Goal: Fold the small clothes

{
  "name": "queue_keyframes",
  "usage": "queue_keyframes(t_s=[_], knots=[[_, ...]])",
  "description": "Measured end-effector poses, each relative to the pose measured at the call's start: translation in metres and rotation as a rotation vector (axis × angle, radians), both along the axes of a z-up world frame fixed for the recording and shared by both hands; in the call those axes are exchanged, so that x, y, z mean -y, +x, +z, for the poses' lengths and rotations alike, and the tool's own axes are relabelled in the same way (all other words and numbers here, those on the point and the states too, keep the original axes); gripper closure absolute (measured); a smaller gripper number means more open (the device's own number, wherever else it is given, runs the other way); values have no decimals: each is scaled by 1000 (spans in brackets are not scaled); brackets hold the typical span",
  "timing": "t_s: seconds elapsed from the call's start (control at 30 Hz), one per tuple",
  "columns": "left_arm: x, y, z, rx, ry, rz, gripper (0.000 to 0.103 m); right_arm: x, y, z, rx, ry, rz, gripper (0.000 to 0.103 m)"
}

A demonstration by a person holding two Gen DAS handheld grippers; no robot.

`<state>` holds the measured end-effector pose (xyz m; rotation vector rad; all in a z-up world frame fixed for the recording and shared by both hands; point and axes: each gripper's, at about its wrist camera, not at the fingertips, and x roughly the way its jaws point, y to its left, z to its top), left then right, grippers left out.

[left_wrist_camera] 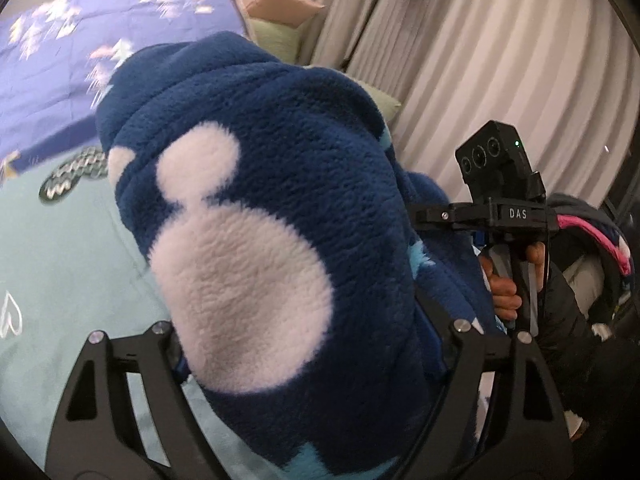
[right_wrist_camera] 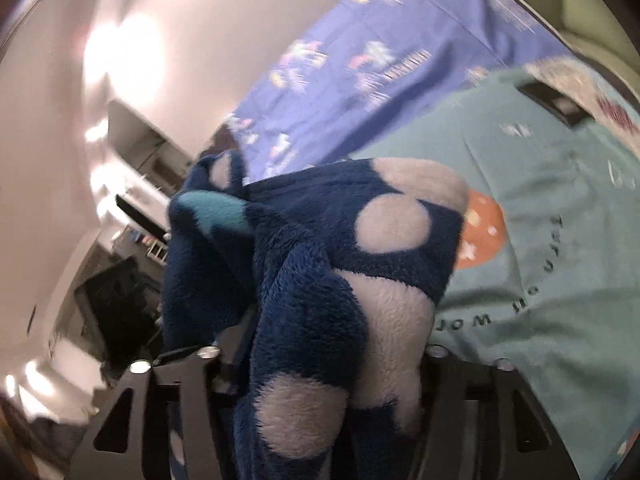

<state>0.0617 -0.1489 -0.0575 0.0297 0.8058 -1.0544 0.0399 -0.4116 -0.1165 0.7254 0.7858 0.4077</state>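
A dark blue fleece garment (left_wrist_camera: 280,152) with big white spots and light blue patches is bunched up and raised above the bed. In the left wrist view it fills the whole gap of my left gripper (left_wrist_camera: 308,332), whose pads are buried in the pile, shut on it. Its far end runs toward the camera block of the other tool (left_wrist_camera: 496,164), held by a hand (left_wrist_camera: 504,288). In the right wrist view the same garment (right_wrist_camera: 320,240) stands up between the fingers of my right gripper (right_wrist_camera: 320,356), shut on a thick fold, with a flap hanging off its left side.
Below lies a bed with a teal sheet (left_wrist_camera: 60,280) and a purple patterned quilt (left_wrist_camera: 80,60). Pillows (left_wrist_camera: 280,8) and a pleated curtain (left_wrist_camera: 480,60) stand behind. A heap of clothes (left_wrist_camera: 592,248) sits at the right. Shelving (right_wrist_camera: 132,200) is off the bed's left side.
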Motion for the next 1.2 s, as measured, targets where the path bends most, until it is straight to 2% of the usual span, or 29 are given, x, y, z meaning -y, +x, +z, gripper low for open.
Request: queue_keyframes(t_s=[0.1, 0.17, 0.2, 0.3, 0.43, 0.5, 0.63, 0.77, 0.8, 0.87, 0.93, 1.03, 1.2], knots=[[-2, 30, -29, -144, 6, 44, 19, 8, 21, -30, -118, -9, 28, 27], [-6, 47, -47, -252, -23, 46, 17, 12, 24, -45, -153, -14, 61, 17], [-10, 51, -53, -281, -44, 38, 15, 15, 23, -50, -154, 16, 74, 13], [-10, 52, -56, -296, -69, 16, 9, 28, 20, -66, -161, 172, 152, 9], [-8, 57, -66, -358, -80, 6, 0, 32, 22, -72, -139, 228, 260, 7], [-15, 69, -73, -392, -100, -6, 0, 29, 27, -73, -133, 248, 314, 1], [-13, 65, -79, -398, -117, -30, 0, 8, 43, -68, -128, 185, 401, 0], [-7, 64, -79, -394, -113, -52, 0, -5, 77, -65, -89, 167, 369, 0], [-9, 65, -80, -392, -112, -54, 0, -8, 81, -65, -76, 160, 361, 2], [-8, 65, -77, -386, -114, -44, 0, -16, 85, -65, -62, 101, 346, 32], [-10, 62, -76, -370, -108, -25, 4, -14, 80, -66, -55, 122, 303, 51], [-11, 52, -64, -313, -110, -19, 12, -12, 59, -45, 5, 56, 241, 60], [-10, 25, -24, -181, -118, -20, 20, -20, 21, 8, 96, -65, 181, 63]])
